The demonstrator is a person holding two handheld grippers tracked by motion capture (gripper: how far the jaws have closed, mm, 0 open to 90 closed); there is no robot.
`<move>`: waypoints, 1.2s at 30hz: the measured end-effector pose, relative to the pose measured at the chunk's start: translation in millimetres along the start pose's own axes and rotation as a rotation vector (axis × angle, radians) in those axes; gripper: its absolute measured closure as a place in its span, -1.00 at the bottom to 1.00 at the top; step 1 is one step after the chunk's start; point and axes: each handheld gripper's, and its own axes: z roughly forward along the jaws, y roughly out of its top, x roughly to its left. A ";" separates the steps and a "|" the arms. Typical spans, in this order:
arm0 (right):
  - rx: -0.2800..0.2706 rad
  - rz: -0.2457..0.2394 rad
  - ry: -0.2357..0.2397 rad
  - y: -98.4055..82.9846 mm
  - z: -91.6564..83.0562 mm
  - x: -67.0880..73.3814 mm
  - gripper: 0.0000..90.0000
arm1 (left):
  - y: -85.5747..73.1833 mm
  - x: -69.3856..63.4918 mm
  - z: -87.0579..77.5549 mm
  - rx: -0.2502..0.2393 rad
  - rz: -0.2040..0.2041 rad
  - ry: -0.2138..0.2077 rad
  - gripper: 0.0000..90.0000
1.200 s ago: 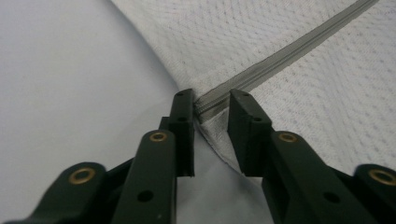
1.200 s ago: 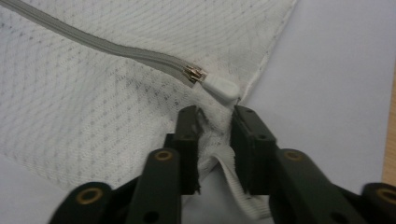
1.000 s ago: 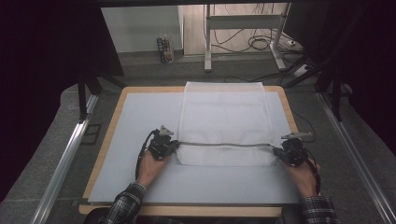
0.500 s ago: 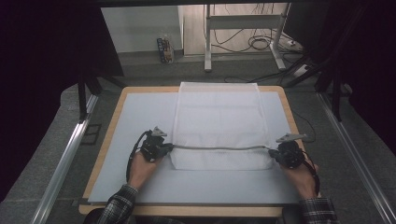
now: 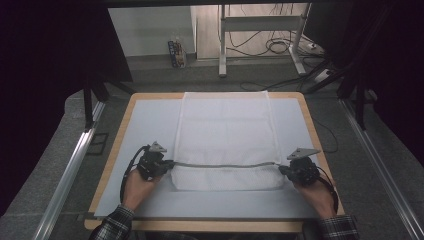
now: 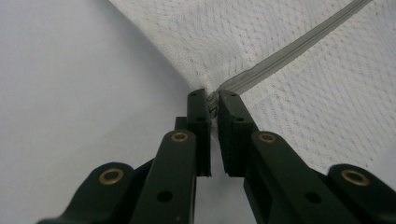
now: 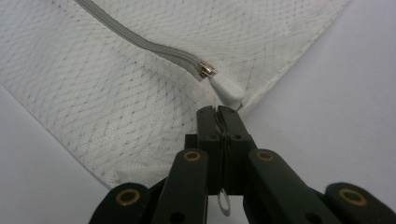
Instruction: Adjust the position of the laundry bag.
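A white mesh laundry bag (image 5: 226, 142) lies flat on the pale tabletop (image 5: 145, 120), its grey zipper (image 5: 225, 165) running straight across near the front edge. The left gripper (image 6: 212, 95) has its jaws pinching the bag's corner at the zipper's end; the right gripper (image 7: 218, 110) has its jaws pressed together on the bag's edge just beside the white zipper pull (image 7: 226, 91). To do this well, keep both corners level and the tension even — the zipper should stay taut, not sagging — and move both hands together.
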 end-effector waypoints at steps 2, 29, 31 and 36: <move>0.004 -0.010 0.009 0.1 -0.8 4.0 0.95 | -4.8 0.1 -3.0 0.002 -0.005 -0.002 0.87; 0.054 -0.066 0.078 -8.2 -2.1 28.0 0.95 | -33.6 -5.7 -20.2 0.035 0.004 0.007 0.96; 0.053 -0.062 0.077 -8.1 -3.0 28.3 0.94 | -33.7 -5.9 -19.5 0.030 0.008 0.005 0.96; 0.039 -0.078 0.080 -8.3 -4.4 27.3 0.86 | -33.5 -5.3 -19.4 0.011 0.001 0.004 0.80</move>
